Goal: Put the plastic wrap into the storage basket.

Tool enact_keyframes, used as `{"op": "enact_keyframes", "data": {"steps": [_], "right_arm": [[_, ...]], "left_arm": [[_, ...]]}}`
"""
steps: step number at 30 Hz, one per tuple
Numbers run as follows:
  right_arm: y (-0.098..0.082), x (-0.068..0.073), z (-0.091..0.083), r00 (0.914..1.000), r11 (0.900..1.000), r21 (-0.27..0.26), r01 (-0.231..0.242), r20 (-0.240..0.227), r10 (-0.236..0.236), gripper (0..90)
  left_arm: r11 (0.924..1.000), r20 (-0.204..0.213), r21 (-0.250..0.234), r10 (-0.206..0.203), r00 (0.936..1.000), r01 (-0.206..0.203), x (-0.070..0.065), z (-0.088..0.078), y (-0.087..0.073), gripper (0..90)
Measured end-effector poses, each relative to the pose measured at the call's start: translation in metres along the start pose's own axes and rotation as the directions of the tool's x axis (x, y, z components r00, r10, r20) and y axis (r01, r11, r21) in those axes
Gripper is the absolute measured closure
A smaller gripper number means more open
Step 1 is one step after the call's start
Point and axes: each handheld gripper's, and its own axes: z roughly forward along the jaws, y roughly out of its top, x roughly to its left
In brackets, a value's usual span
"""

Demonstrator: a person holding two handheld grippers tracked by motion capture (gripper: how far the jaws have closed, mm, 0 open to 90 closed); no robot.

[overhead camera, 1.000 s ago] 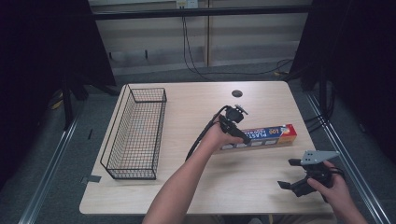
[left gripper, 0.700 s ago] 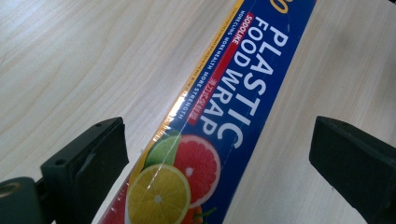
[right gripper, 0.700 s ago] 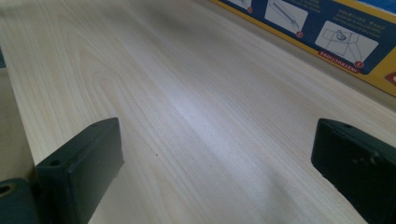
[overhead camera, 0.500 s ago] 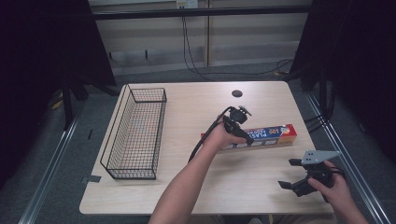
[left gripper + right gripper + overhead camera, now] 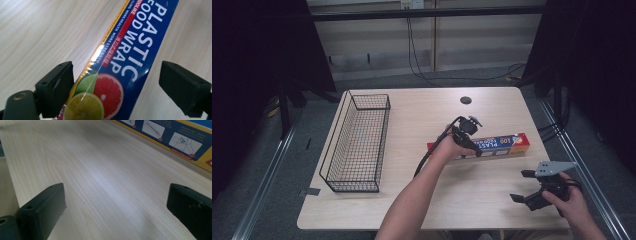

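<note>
Lying lengthwise across the right half of the table (image 5: 412, 105) is a box (image 5: 497, 145) of plastic wrap, its blue top face printed with white lettering and citrus slices. The left gripper (image 5: 466, 136) is hovering over the box's left part, and in the left gripper view its jaws are standing wide apart with the box (image 5: 130, 50) running up between them; the left jaw is sitting right at the box's yellow edge while the right jaw is standing clear of the blue side, so the claw is released and not pinching anything. The right gripper (image 5: 528, 186) is sitting low near the table's near right corner, held in the person's right hand (image 5: 568, 200), near of the box and well apart from it. In the right gripper view its jaws are also spread wide with bare wood between them, released, and the box's side panel (image 5: 175, 137) with small instruction pictures is showing at the far right. A black wire basket (image 5: 357, 142) is standing on the left part of the table, long side running near to far, and it is holding nothing. A small dark round grommet (image 5: 466, 100) is sitting in the tabletop toward the far edge.
</note>
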Motion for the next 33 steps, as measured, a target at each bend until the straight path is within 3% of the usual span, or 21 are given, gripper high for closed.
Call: {"op": "enact_keyframes", "data": {"steps": [4, 9, 16, 24, 31, 32, 33], "right_arm": [[0.0001, 0.0003, -0.0004, 1.0, 1.0, -0.001, 0.001, -0.002, -0.001, 1.8], [0.0004, 0.0007, 0.0001, 1.0, 1.0, -0.002, 0.002, -0.008, -0.002, 1.8], [0.0003, 0.0013, 0.0015, 0.9999, 1.0, -0.001, 0.005, -0.012, -0.005, 1.9], [0.0018, 0.0025, 0.0017, 0.9999, 1.0, -0.001, 0.006, -0.011, -0.006, 1.8], [0.0022, 0.0027, 0.0021, 0.9999, 1.0, -0.002, 0.008, -0.012, -0.008, 1.9], [0.0022, 0.0022, 0.0026, 0.9999, 1.0, -0.001, 0.008, -0.012, -0.008, 1.8], [0.0022, 0.0023, 0.0027, 0.9999, 1.0, 0.0, 0.007, -0.012, -0.007, 1.9]], "left_arm": [[0.9999, -0.026, 0.008, 0.015, 0.9995, -0.015, 0.0, 0.0017, 0.0, 18.6], [0.9999, -0.02, 0.009, 0.009, 0.9998, -0.008, 0.0006, 0.0044, 0.0007, 18.5], [0.9985, -0.03, 0.035, 0.043, 0.9986, -0.041, -0.0022, 0.0032, 0.0009, 23.4], [0.996, -0.02, 0.088, 0.017, 0.9997, -0.015, -0.0081, -0.0039, -0.0003, 36.2], [0.9976, -0.015, 0.069, 0.003, 0.9999, -0.002, -0.0079, -0.0018, 0.0004, 32.4], [0.9984, -0.005, 0.049, -0.028, 0.9996, 0.029, -0.0081, -0.0002, 0.0016, 32.1], [0.9986, 0.0, 0.05, -0.02, 0.9998, 0.02, -0.0077, 0.0003, 0.003, 31.9]]}}
